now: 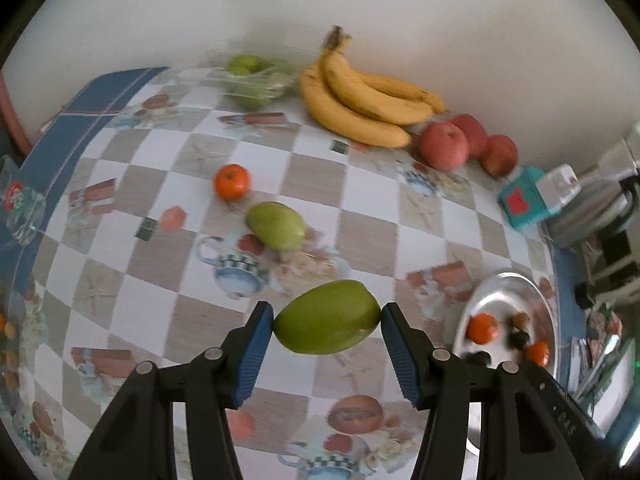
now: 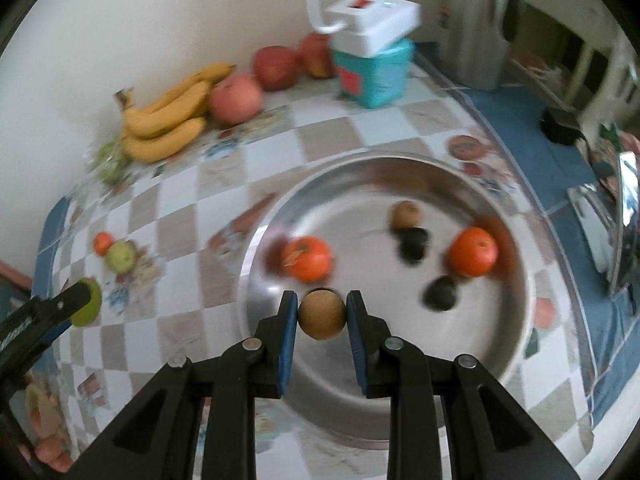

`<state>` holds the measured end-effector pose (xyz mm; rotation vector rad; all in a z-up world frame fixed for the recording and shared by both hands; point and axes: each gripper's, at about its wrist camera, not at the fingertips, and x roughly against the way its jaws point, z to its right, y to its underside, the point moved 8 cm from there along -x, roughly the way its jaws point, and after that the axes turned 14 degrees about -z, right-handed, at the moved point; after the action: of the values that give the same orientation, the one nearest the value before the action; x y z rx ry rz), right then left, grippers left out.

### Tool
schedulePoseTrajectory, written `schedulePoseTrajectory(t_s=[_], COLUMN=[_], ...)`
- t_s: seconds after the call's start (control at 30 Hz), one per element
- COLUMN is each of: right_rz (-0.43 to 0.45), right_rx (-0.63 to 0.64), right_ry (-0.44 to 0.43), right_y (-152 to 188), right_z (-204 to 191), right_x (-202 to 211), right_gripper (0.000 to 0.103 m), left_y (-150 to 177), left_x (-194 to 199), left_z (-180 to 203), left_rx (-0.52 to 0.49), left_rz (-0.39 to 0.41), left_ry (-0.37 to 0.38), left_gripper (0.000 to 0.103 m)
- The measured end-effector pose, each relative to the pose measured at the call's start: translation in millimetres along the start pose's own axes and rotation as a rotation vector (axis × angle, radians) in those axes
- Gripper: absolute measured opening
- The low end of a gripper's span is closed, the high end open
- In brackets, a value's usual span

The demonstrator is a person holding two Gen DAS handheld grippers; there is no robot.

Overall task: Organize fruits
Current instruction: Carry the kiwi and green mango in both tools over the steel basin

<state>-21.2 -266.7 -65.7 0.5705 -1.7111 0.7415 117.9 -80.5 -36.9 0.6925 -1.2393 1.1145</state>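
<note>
Mid-carry: left gripper (image 1: 327,318) pinches green fruit (image 1: 327,317), right gripper (image 2: 322,314) pinches brown fruit (image 2: 322,314) over metal tray (image 2: 516,344); next prob. lower & release.

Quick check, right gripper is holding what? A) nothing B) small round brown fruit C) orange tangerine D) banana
B: in the right wrist view the right gripper has its blue pads pressed on a small round brown fruit, above the metal plate; both tangerines lie loose in the plate.

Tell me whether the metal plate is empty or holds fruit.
Holds fruit: the metal plate carries two oranges, two dark fruits and one small brown fruit.
</note>
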Motion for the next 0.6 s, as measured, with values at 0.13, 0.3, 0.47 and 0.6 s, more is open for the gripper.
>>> schedulePoseTrajectory(t_s=[0.13, 0.3, 0.47, 0.6], right_rz=[0.006, 0.019, 0.038, 0.054], right_rx=[-0.066, -0.123, -0.152, -0.165], right_ry=[0.003, 0.000, -0.006, -0.012], right_y=[-1, -1, -2, -2], right_z=[27, 48, 59, 64], right_x=[4, 10, 18, 26], right_gripper=[0.026, 0.026, 0.026, 0.026], left_y=[8, 24, 44, 55], left_x=[0, -3, -7, -14], left_z=[31, 76, 116, 136], left_rx=[-0.069, -0.179, -0.289, -0.352], left_rz=[-0.010, -0.032, -0.050, -0.062], left_ry=[0.024, 0.053, 0.053, 0.034], left_gripper=[0.059, 0.059, 0.059, 0.059])
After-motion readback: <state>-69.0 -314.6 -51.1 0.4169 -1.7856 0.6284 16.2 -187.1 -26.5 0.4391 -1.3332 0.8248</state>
